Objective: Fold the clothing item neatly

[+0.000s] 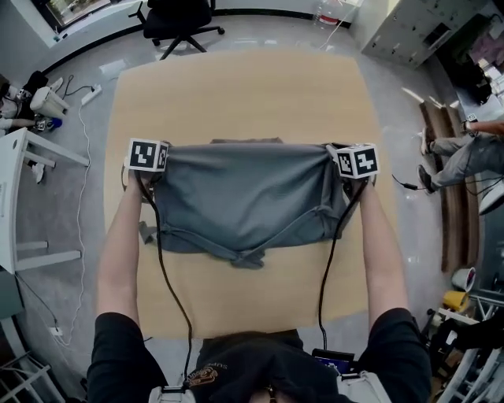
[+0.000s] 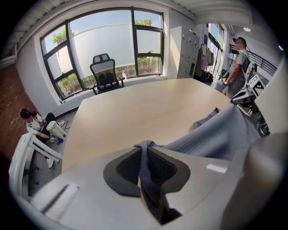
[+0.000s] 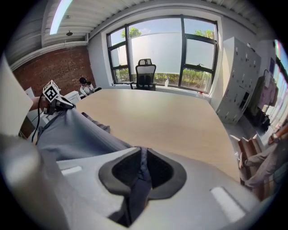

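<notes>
A grey clothing item (image 1: 248, 198) is stretched between my two grippers over the wooden table (image 1: 236, 94). My left gripper (image 1: 150, 175) is shut on the garment's left corner, and a pinched fold of grey cloth (image 2: 145, 167) runs between its black pads. On the right, my right gripper (image 1: 345, 175) is shut on the other corner, with the cloth (image 3: 139, 175) squeezed between its pads. The garment's near edge and a knotted bunch (image 1: 246, 258) rest on the table close to me. A folded part (image 1: 244, 142) shows just beyond the top edge.
A black office chair (image 1: 179, 20) stands past the table's far edge. Seated at the right of the room is a person (image 1: 465, 153). A white stand (image 1: 24, 197) and cables (image 1: 79, 157) are on the floor to the left. Lockers (image 1: 409, 27) line the far right.
</notes>
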